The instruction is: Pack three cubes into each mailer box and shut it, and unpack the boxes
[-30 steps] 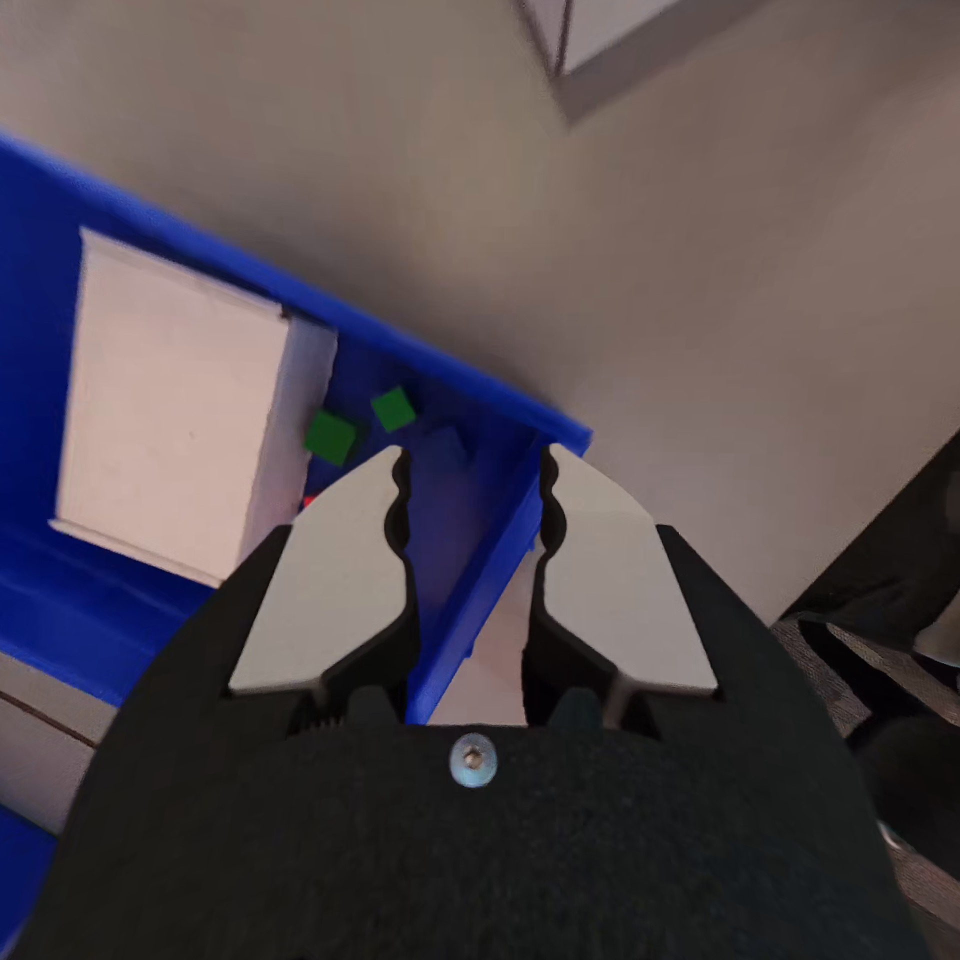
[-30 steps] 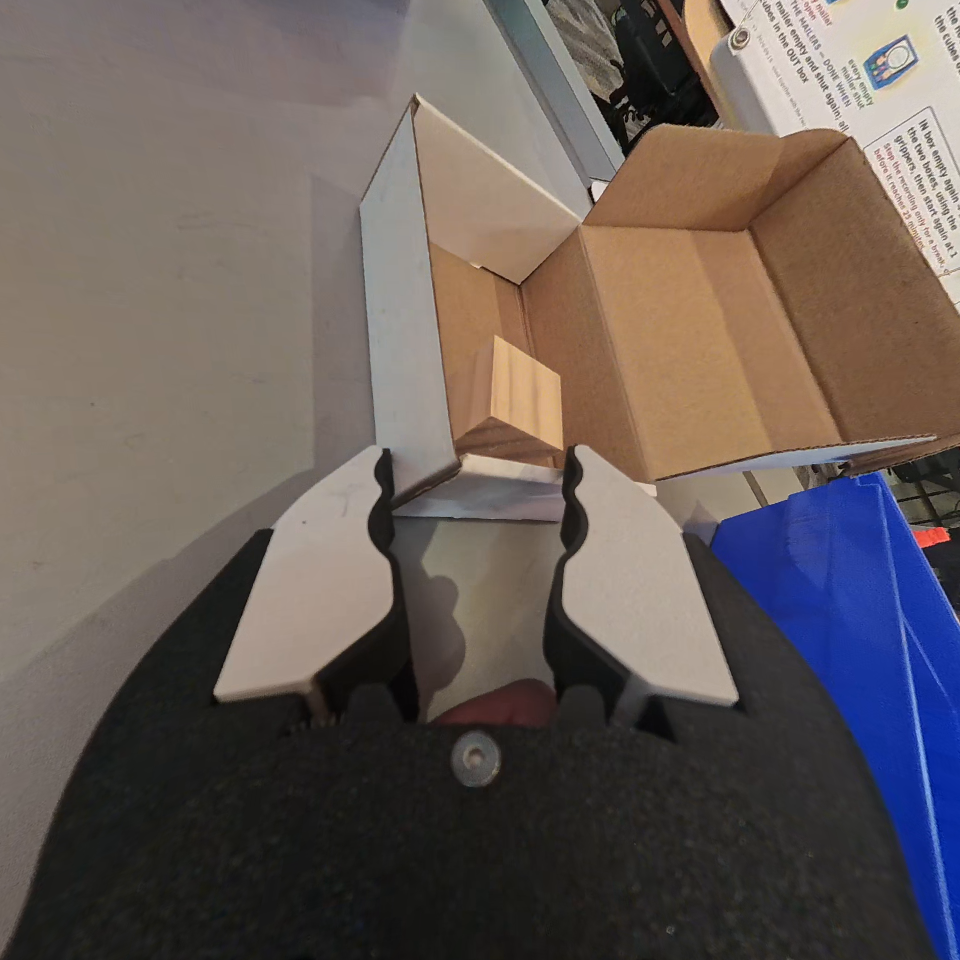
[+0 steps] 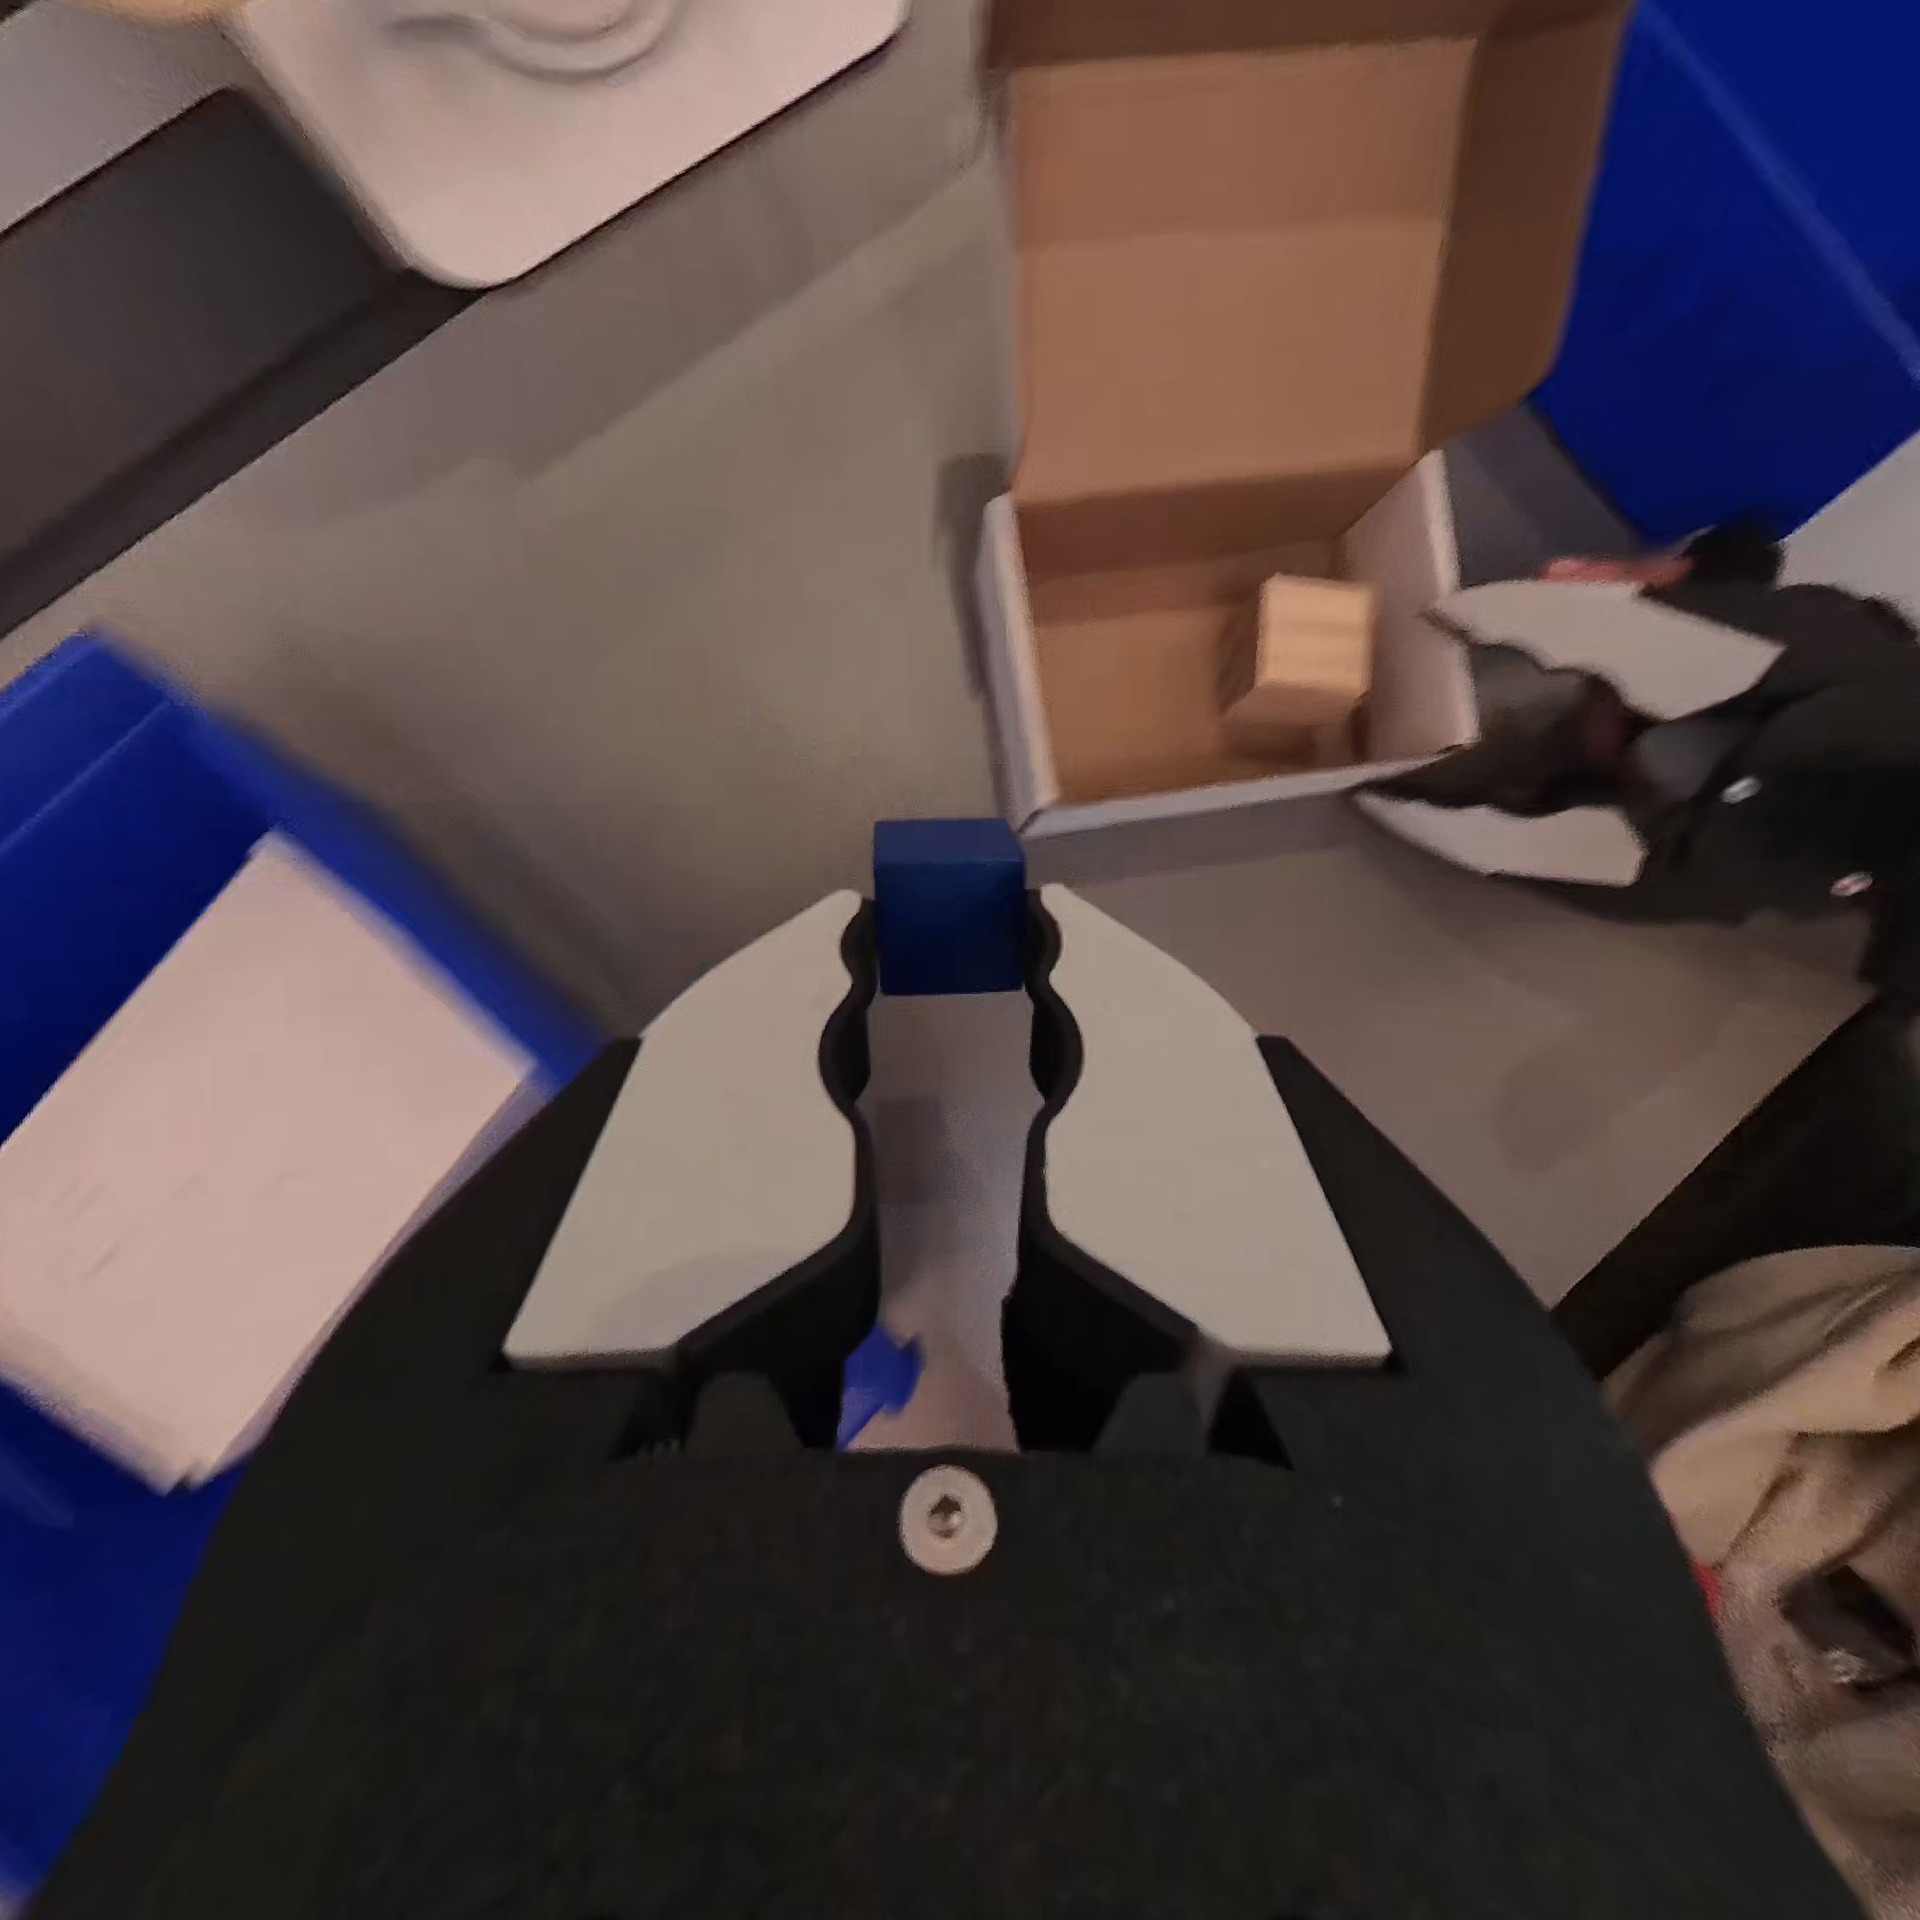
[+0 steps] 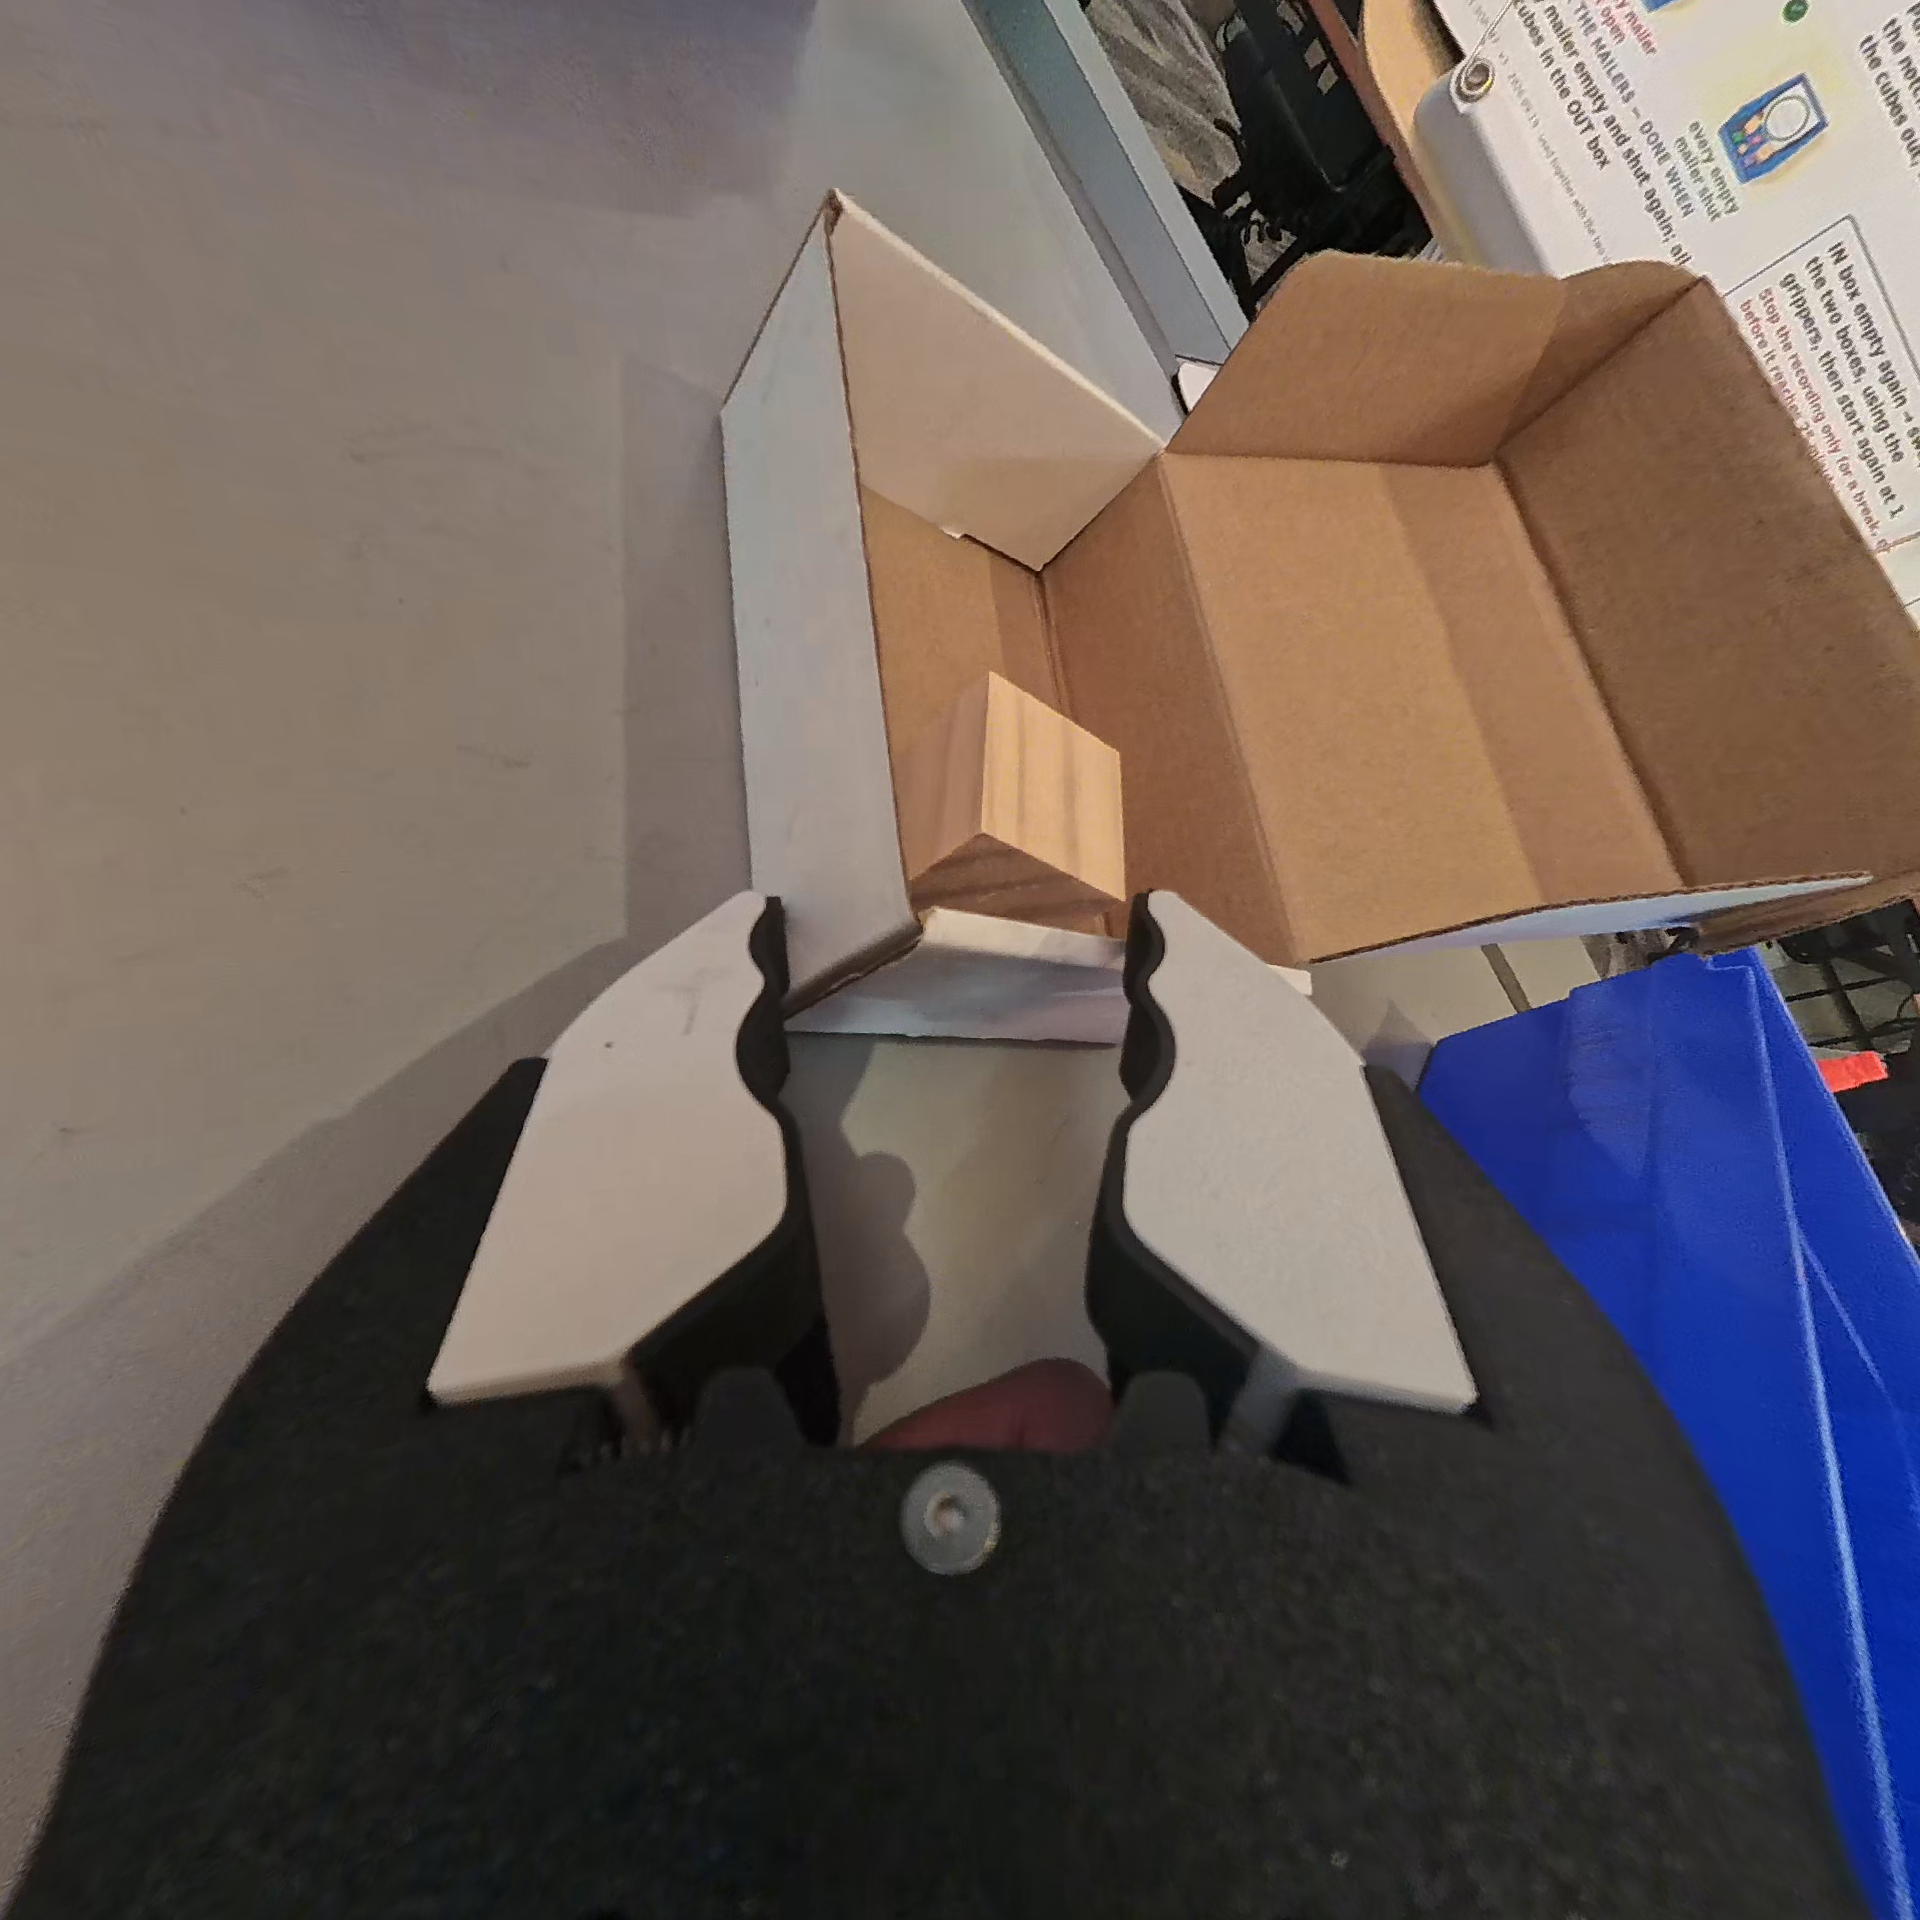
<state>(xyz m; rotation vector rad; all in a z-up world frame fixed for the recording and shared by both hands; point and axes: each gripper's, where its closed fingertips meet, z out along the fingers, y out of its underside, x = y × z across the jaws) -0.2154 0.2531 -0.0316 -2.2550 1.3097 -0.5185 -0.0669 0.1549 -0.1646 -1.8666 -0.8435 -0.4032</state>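
Small dark-blue cube (image 3: 948,906) pinched at the very tips of the left gripper (image 3: 948,914), held clear above the grey tabletop (image 3: 623,623), just near-left of the open mailer box's corner. Open white cardboard mailer box (image 3: 1195,665) with brown inside, lid flap standing up at the far side; one pale wooden cube (image 3: 1311,646) lying inside, toward the box's right wall. Right gripper (image 4: 954,914) low at the near end of that box (image 4: 800,665), jaws spread and gripping nothing, left fingertip just outside the box's near-left corner, right fingertip before the near wall; wooden cube (image 4: 1049,790) straight ahead between them. Blue plastic bin (image 3: 125,831) at left with a shut white mailer box (image 3: 229,1174) in it, blurred. Second blue bin (image 4: 1704,1299) at right of the right gripper. White printed sheet (image 4: 1704,156) far right.
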